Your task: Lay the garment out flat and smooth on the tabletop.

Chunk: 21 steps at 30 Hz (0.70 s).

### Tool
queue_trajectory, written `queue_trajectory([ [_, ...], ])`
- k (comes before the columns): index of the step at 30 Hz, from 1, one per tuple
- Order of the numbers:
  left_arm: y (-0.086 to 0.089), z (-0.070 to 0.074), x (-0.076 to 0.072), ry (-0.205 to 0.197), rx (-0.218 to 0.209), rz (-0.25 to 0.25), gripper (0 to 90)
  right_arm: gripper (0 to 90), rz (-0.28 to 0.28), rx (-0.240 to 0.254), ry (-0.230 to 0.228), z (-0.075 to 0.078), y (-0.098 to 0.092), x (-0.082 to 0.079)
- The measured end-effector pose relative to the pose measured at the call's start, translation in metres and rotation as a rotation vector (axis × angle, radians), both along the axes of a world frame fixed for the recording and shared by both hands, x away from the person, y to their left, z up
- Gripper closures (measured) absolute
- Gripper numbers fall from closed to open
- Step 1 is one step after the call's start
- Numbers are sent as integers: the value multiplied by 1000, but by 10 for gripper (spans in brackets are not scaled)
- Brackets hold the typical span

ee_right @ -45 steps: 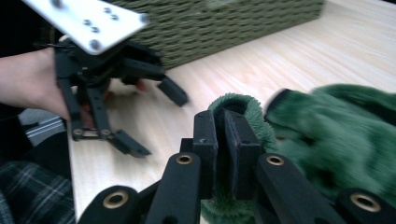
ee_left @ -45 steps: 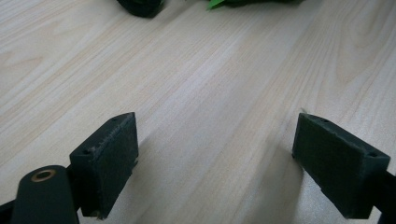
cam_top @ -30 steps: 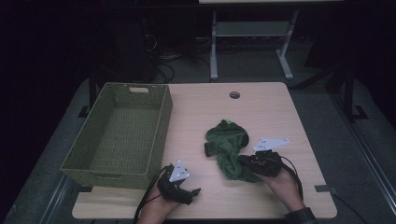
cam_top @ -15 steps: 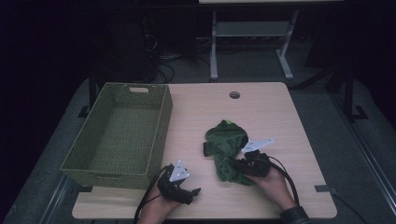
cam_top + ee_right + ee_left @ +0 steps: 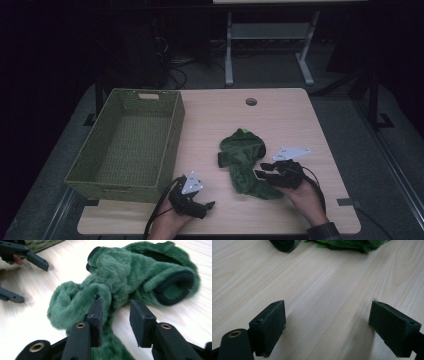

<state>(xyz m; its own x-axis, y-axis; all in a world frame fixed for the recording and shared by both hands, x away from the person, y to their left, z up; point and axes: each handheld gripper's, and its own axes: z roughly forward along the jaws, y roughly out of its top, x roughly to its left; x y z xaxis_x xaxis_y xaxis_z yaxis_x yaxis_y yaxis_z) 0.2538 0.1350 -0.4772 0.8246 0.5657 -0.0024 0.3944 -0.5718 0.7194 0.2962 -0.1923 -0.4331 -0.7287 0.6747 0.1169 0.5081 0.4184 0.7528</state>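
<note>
The left gripper (image 5: 209,205) is resting at about 6 o'clock on the wooden table (image 5: 280,120), near the front edge, and its jaws are spread wide with only bare wood between them. A little to the right, at about 5 o'clock, the right gripper (image 5: 260,174) is sitting at the near end of the green fuzzy hooded garment (image 5: 245,160). Its jaws have just been opening, and now they are standing partly apart with a fold of the soft fur lying between them, not squeezed. It looks like the person is letting go of the cloth, maybe to get a better hold. Next, the jaws are probably needing to close on a thick fold so the garment can be lifted. The garment is lying crumpled in the middle of the table, fluffy, with dark cuffs. Farther off at about 10 o'clock is standing a green woven basket (image 5: 172,130), deep, box-shaped and bumpy, well apart from the garment.
</note>
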Motion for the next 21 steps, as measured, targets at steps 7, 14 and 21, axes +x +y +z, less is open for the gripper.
queue_trajectory([
  [7,0,0,0,0,1,-1,134,564,-4,-18,4,-5,-26,-18],
  [14,0,0,1,0,-1,3,134,521,-40,-34,26,-15,-51,-41],
  [21,-1,0,1,0,-2,4,134,551,-49,-27,102,-30,-61,-52],
])
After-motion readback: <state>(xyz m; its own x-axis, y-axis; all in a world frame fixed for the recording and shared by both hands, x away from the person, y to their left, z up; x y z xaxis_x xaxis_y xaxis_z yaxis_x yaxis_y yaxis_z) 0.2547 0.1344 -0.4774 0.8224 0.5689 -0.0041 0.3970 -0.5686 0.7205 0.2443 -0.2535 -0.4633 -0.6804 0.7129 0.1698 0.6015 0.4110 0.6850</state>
